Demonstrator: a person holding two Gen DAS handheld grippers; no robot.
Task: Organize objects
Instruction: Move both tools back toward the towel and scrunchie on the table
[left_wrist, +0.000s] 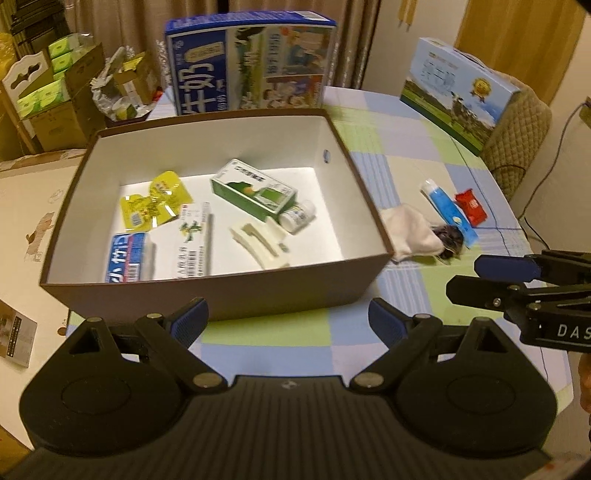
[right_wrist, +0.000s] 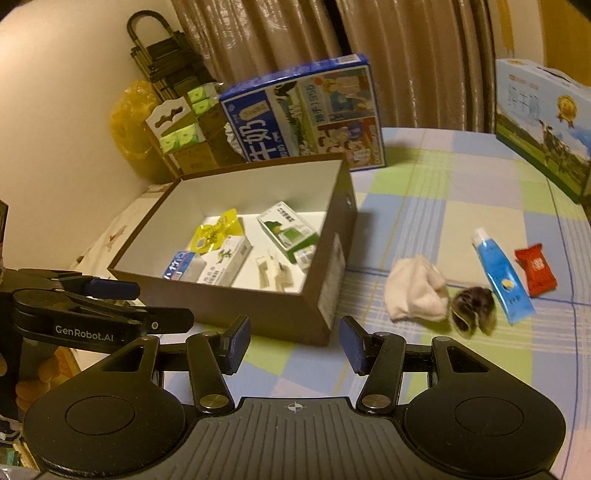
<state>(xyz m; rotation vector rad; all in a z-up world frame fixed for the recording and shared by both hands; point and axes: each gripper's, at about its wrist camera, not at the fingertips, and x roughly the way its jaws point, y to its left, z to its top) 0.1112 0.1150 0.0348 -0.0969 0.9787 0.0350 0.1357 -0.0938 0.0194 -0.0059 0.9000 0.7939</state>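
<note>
A brown box (left_wrist: 229, 295) (right_wrist: 258, 310) with a white inside holds a green carton (left_wrist: 255, 190) (right_wrist: 290, 229), yellow packets (left_wrist: 155, 203) (right_wrist: 216, 232), a white bottle (left_wrist: 297, 218), a blue-and-white pack (left_wrist: 127, 256) and a cream clip (left_wrist: 258, 243). On the checked cloth to its right lie a white cloth (left_wrist: 410, 236) (right_wrist: 415, 288), a dark furry thing (left_wrist: 450, 240) (right_wrist: 472, 304), a blue tube (left_wrist: 448, 210) (right_wrist: 500, 273) and a red packet (left_wrist: 471, 206) (right_wrist: 535, 269). My left gripper (left_wrist: 288, 317) is open before the box's near wall. My right gripper (right_wrist: 293, 343) is open at the box's near right corner, holding nothing.
A large blue milk carton (left_wrist: 251, 62) (right_wrist: 306, 114) stands behind the box. A light-blue gift box (left_wrist: 458, 92) (right_wrist: 543, 122) sits at the table's far right. Cardboard boxes with green packs (left_wrist: 48, 96) stack at the left. A padded chair back (left_wrist: 517, 129) stands beyond the table.
</note>
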